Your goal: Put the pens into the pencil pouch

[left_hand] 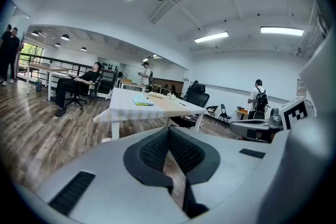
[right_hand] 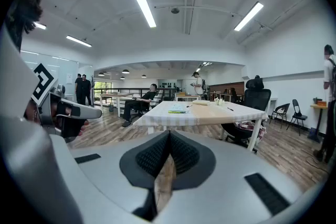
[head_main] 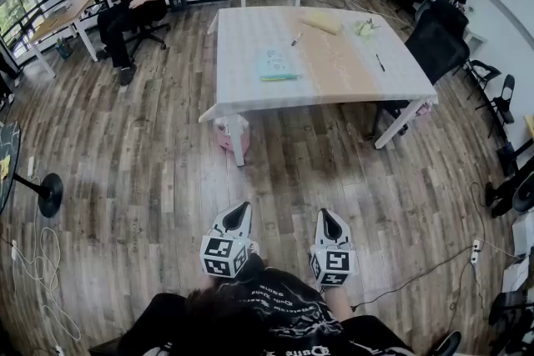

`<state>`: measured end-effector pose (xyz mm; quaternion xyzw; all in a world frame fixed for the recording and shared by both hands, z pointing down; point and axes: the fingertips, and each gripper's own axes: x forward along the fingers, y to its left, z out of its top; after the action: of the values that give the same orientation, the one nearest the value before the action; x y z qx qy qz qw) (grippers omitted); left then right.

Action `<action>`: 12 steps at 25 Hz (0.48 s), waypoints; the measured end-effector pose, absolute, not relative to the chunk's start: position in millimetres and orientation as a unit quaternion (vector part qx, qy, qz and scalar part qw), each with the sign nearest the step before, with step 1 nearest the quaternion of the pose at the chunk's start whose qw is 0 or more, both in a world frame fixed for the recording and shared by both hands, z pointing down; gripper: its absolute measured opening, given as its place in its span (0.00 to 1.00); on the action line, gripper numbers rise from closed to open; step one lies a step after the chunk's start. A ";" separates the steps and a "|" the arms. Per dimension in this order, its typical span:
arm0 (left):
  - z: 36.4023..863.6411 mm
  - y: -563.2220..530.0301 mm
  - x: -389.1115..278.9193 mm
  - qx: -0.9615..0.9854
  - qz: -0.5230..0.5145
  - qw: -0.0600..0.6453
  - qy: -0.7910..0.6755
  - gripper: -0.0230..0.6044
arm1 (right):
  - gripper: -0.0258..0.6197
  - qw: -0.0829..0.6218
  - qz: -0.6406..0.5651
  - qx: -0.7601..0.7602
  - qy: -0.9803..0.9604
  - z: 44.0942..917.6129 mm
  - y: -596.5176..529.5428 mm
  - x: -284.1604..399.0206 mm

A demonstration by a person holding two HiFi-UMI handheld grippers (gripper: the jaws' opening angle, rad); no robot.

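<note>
Head view: the left gripper [head_main: 238, 211] and right gripper [head_main: 327, 217] hung near the person, well short of the table [head_main: 242, 87]. A light pen [head_main: 296, 38] lay mid-table. A dark pen [head_main: 380, 62] lay farther right, lengthwise near-to-far, closer to the right gripper.
Left gripper view: jaws together, empty.
Right gripper view: likewise, with the table [right_hand: 173, 119] far ahead.

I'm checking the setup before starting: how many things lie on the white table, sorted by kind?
Pens: 2 (pen near the middle, pen near the right edge)
Teal flat item, likely the pencil pouch: 1
Beige oblong item: 1
Small pale green item, too small to identify: 1
Total on the table: 5
</note>
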<state>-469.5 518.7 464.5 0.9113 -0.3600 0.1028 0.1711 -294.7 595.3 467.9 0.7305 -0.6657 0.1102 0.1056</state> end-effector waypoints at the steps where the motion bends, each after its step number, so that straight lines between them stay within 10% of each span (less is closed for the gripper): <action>1: 463.9 515.6 -469.9 0.912 0.102 0.171 -0.359 0.07 | 0.05 0.105 0.109 0.731 -0.665 467.2 592.3 -295.4; 12: 464.7 458.8 -466.7 0.918 0.097 0.166 -0.347 0.07 | 0.05 0.085 0.105 0.765 -0.630 464.7 550.7 -274.5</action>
<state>-466.7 458.8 464.7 0.9179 -0.3473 0.0970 0.1659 -274.5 550.7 464.7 0.7649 -0.6298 0.1052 0.0850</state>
